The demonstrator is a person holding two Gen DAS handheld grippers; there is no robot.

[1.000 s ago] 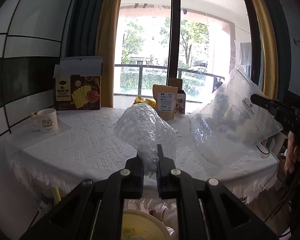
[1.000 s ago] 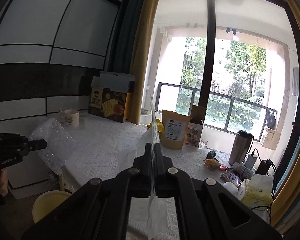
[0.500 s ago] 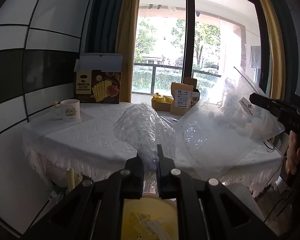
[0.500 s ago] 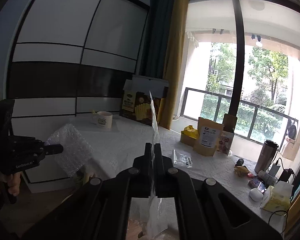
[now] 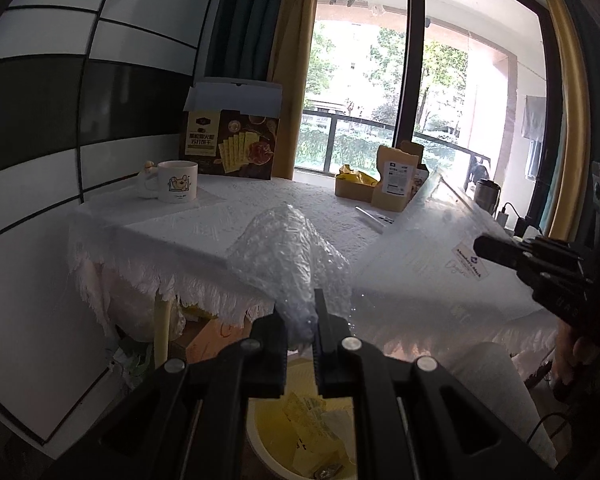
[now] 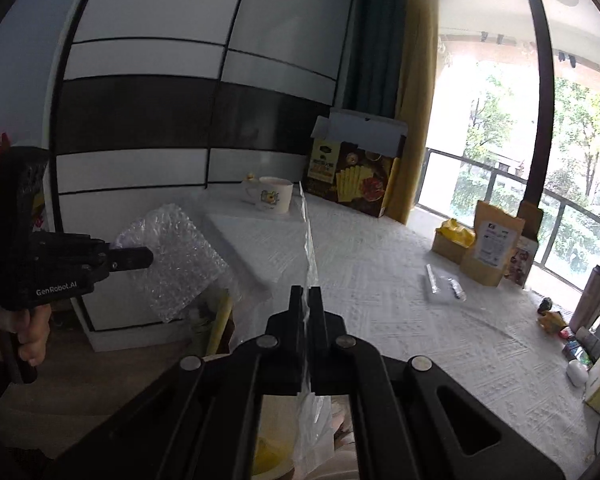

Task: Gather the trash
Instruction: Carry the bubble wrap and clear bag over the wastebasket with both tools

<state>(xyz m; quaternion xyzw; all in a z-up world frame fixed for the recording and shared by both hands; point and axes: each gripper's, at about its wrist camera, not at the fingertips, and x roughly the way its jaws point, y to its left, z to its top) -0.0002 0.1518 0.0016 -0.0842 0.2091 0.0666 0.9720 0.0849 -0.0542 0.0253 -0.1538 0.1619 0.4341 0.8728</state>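
Observation:
My left gripper [image 5: 300, 312] is shut on a crumpled sheet of bubble wrap [image 5: 288, 252] and holds it off the table's near edge, above a yellow trash bin [image 5: 300, 436] with wrappers inside. It also shows in the right wrist view [image 6: 148, 258] with the bubble wrap [image 6: 172, 256]. My right gripper [image 6: 307, 300] is shut on a clear plastic bag [image 6: 309, 240], seen edge-on. In the left wrist view the bag [image 5: 432, 264] hangs from the right gripper [image 5: 480, 246] to the right of the bubble wrap.
A table with a white cloth [image 6: 380, 260] holds a mug [image 5: 176, 186], a cracker box [image 5: 232, 144], kraft pouches [image 6: 494, 248], a small clear packet [image 6: 444, 288] and clutter at the far right. A black-and-white panelled wall stands on the left.
Both grippers have drawn back and down from the table with their loads. The trash bin now shows more fully under the left gripper.

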